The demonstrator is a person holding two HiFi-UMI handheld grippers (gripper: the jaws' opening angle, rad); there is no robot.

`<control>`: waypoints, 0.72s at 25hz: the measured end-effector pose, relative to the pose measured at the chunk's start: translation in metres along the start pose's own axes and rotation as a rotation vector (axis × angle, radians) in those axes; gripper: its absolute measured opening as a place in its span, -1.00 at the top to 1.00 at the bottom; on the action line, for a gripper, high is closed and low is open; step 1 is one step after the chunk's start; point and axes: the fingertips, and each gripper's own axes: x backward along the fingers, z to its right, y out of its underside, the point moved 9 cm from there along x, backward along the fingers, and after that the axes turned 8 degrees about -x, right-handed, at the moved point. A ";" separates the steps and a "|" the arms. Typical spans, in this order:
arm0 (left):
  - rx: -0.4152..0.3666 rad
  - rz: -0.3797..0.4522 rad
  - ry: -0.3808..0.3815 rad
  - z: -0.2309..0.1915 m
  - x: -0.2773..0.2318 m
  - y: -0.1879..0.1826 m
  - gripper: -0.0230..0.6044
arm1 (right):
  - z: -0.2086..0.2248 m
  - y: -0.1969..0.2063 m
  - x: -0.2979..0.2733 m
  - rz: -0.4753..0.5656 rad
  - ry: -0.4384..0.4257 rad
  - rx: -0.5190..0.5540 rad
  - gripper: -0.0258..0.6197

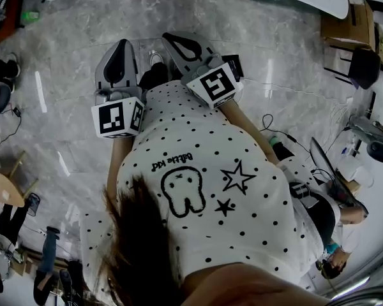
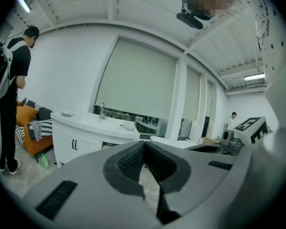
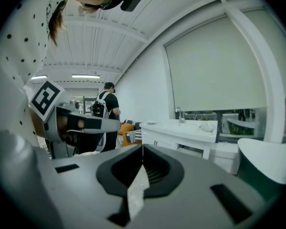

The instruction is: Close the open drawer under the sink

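Observation:
A white sink cabinet (image 2: 81, 140) with a faucet (image 2: 102, 110) on its top stands some way ahead, left of centre in the left gripper view. In the right gripper view the same sink cabinet (image 3: 181, 133) is right of centre. I cannot make out an open drawer on it from here. My left gripper (image 2: 144, 142) is shut with nothing in it. So is my right gripper (image 3: 143, 146), its tips meeting. In the head view the left gripper (image 1: 123, 43) and right gripper (image 1: 172, 38) are held side by side over the marble floor (image 1: 70, 126), both far from the cabinet.
A person in black with a backpack (image 2: 14, 80) stands left of the cabinet beside an orange sofa (image 2: 33, 132). A green bottle (image 2: 44, 161) lies on the floor there. A white tub (image 3: 269, 161) is close on the right. Cardboard boxes (image 1: 348, 24) and cables (image 1: 268, 123) edge the floor.

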 end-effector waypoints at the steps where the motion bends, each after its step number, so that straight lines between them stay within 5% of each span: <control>1: 0.008 -0.002 0.004 -0.004 -0.002 0.000 0.91 | -0.001 0.000 -0.003 -0.006 0.003 -0.003 0.88; 18: 0.037 -0.043 0.008 -0.014 -0.065 -0.008 0.91 | 0.058 -0.020 -0.030 -0.037 0.030 -0.036 0.88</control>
